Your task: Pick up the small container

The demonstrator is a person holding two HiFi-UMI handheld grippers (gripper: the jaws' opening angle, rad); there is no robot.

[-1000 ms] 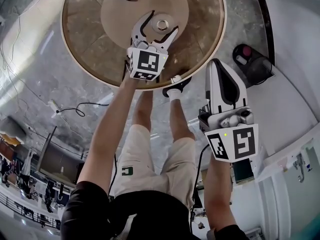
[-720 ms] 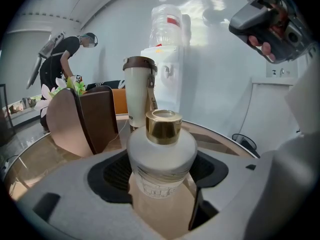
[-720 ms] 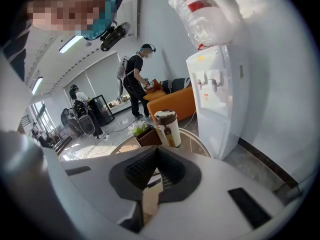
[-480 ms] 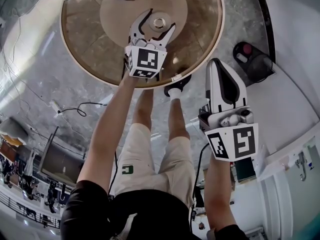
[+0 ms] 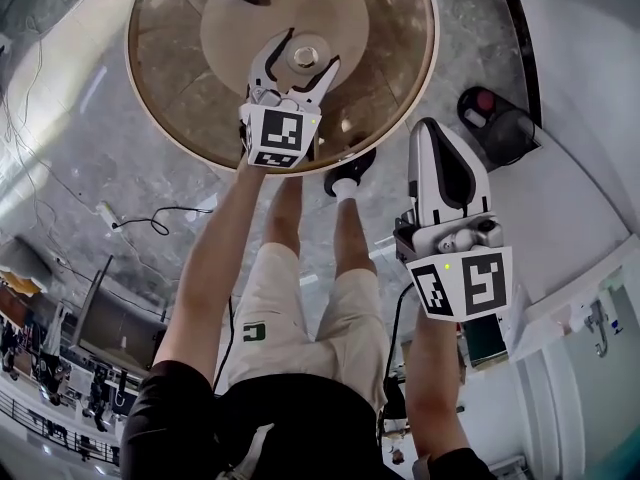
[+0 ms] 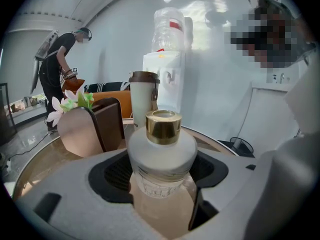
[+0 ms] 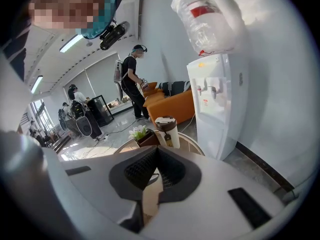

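Bottle [image 6: 162, 154], gold-capped, upper centre on counter [image 5: 180, 78], still between spread jaws of left hand-held gripper [image 5: 310, 50]; no squeeze yet, grasp pending. Right hand-held gripper [image 5: 432, 138] jaws together, idle.

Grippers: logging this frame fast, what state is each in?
Left gripper: open, jaws either side of the small container.
Right gripper: shut, empty.

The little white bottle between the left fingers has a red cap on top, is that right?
No, the cap is gold, not red. The left gripper view shows it on top of the little white bottle, which stands between the fingers of the left gripper.
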